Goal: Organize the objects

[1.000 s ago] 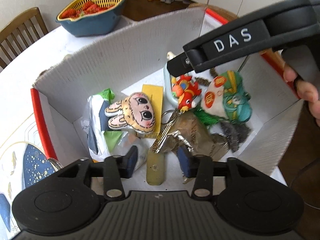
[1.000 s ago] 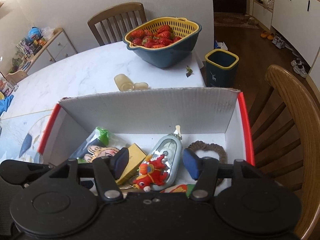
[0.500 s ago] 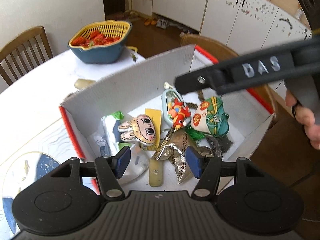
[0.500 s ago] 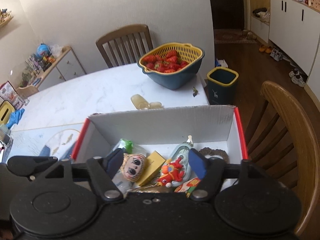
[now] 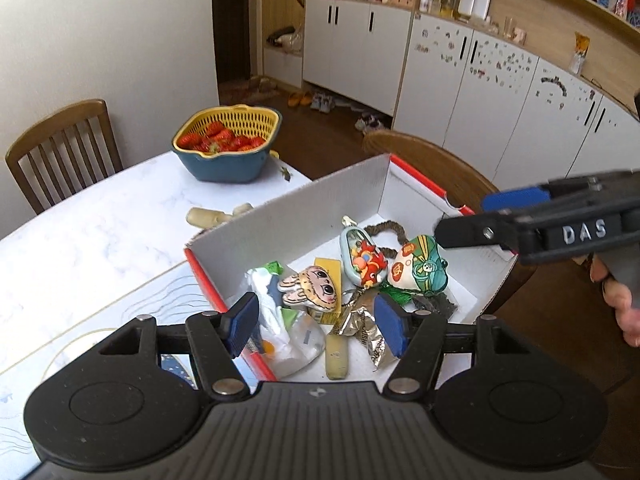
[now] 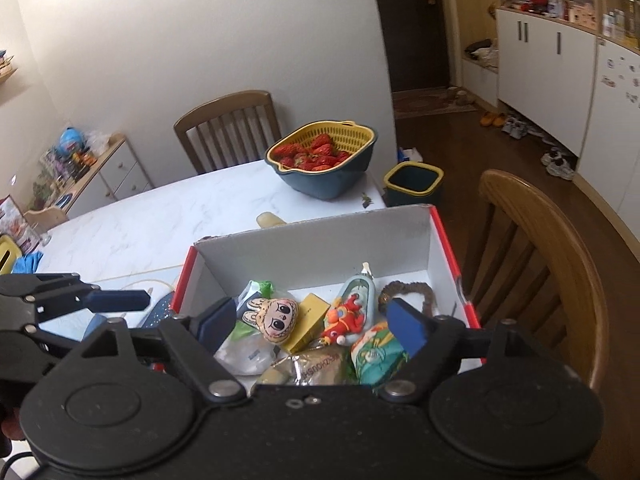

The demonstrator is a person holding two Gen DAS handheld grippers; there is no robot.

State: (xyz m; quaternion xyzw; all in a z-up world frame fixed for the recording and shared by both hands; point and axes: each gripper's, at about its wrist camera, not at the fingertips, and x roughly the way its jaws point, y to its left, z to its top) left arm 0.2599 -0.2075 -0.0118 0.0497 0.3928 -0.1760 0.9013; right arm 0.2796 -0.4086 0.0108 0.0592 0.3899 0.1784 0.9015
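In the left wrist view, a strawberry basket [image 5: 226,144] sits upper left on the white worktop [image 5: 100,232]. At centre, the cardboard box [image 5: 288,220] holds a bunny-faced plush [image 5: 308,290] and red toy [image 5: 366,262]. The left gripper [image 5: 316,322] hangs above it at bottom centre, fingers apart, empty. The right gripper [image 5: 472,220] enters mid-right, fingers apart.

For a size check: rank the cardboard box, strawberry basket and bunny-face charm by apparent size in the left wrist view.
1. cardboard box
2. strawberry basket, though it sits farther from the camera, so it looks smaller than it is
3. bunny-face charm
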